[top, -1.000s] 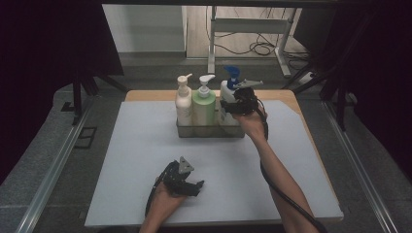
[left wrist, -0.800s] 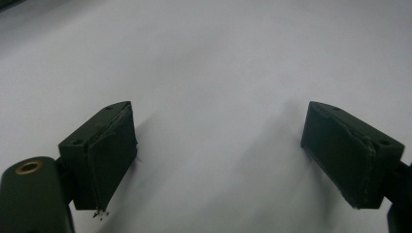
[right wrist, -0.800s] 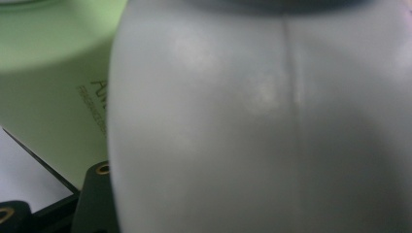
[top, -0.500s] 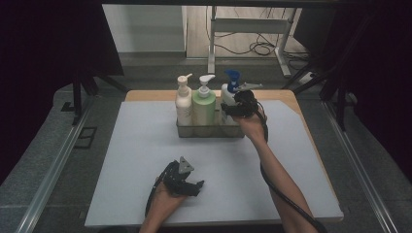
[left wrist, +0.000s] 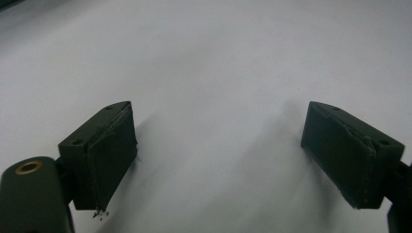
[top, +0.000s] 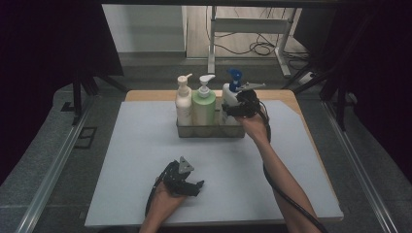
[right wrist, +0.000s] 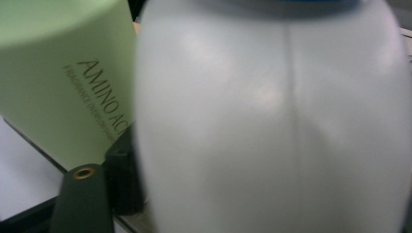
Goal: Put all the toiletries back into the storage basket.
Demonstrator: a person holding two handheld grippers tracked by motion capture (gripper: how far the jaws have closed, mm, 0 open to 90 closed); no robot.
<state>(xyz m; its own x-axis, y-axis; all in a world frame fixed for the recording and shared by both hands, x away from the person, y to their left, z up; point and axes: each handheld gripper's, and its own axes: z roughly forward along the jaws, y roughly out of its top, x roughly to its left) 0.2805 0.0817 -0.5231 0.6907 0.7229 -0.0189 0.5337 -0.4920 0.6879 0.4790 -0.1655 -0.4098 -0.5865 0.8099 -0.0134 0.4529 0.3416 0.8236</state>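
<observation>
At the bottom centre of the high view, my left gripper [top: 187,183] lies low on the white table sheet [top: 141,160], the hand wrapped under it from the bottom edge, wrist nearly flat, grey three-cornered plate facing up. Its own view shows both black jaws standing wide apart over bare sheet, nothing between them.

Right of that, my right forearm runs up from the lower right corner toward the middle of the frame, stretched almost straight, the cable trailing beside it. The hand ends at my right gripper [top: 233,108], held level and pointing left into the white bottle with the blue pump [top: 228,94]. In the right gripper view that bottle's white body bulges close against the lens between the jaws, which have just been opening; I see the left jaw's pad beside the bottle wall, but I cannot tell if it still touches, and the other jaw is hidden.

The bottle stands upright at the right end of the grey tray [top: 209,131], above centre. Next to it stands the green bottle [top: 203,104], then the cream bottle [top: 183,103] at the tray's left end.
</observation>
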